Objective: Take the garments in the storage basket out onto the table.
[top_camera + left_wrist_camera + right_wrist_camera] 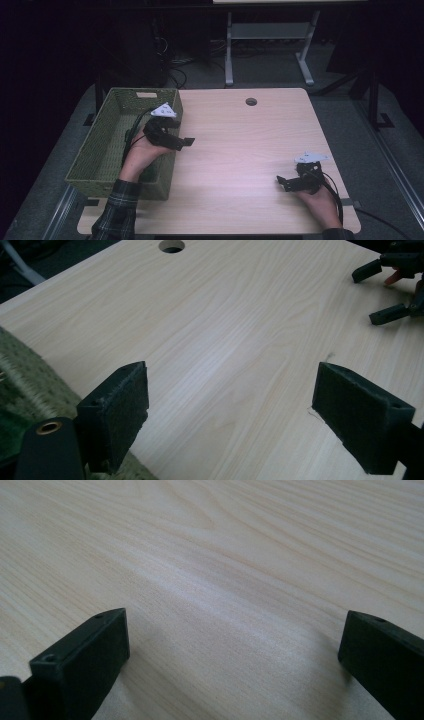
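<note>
My left gripper [184, 143] hovers over the right wall of a green woven basket [95, 140], its jaws pointing right across the light wooden table [240, 150]. In the left gripper view the left gripper [232, 380] stands open with only bare wood between its pads. The basket's rim [30, 375] shows at the lower left there. My right gripper [282, 183] rests low near the table's front right, jaws pointing left. It is open too [235, 622], nothing between its pads. The left gripper view catches the right gripper [372, 295] far off at the top right.
A round cable hole [251, 101] sits near the table's far edge. The basket's inside looks dark, and I cannot tell what it holds. Beyond the table are a grey floor, the white legs of another desk [229, 55] and loose cables [175, 70].
</note>
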